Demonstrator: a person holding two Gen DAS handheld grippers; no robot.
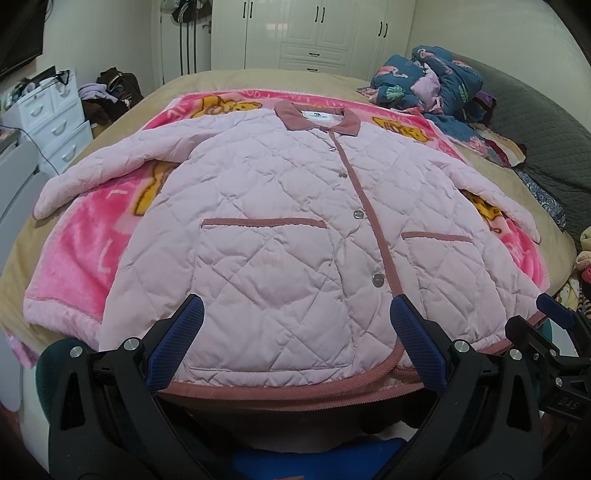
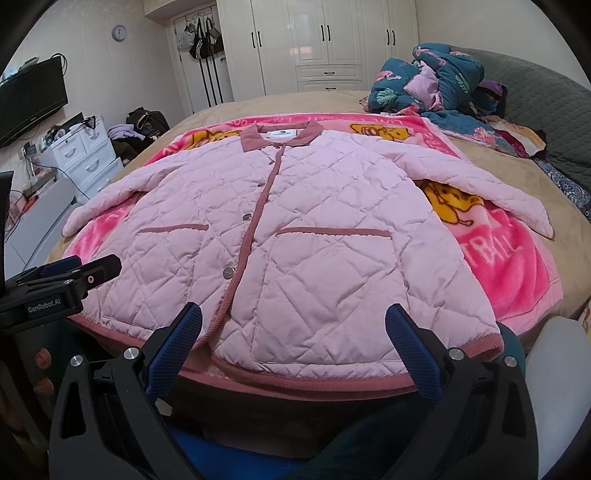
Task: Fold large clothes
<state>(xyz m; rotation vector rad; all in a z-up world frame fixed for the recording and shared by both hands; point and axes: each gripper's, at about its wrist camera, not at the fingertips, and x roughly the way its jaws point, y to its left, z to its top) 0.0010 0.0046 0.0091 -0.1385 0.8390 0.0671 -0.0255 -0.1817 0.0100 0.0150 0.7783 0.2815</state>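
Jacket: 1 jacket (image 1: 280, 206), flat on blanket (image 1: 85, 254), bed (image 1: 207, 79).
Pockets: 2.
Claws: 2, left claw (image 1: 295, 317) and right claw (image 2: 293, 325), both spread wide, empty, above hem.
Right view only: clock (image 2: 119, 33).

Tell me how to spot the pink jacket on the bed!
Find the big bed with the bright pink cartoon blanket spread on it. The jacket lies flat on that blanket, sleeves out. Unlike the blanket, it is pale pink and quilted in diamonds, with a darker pink collar.
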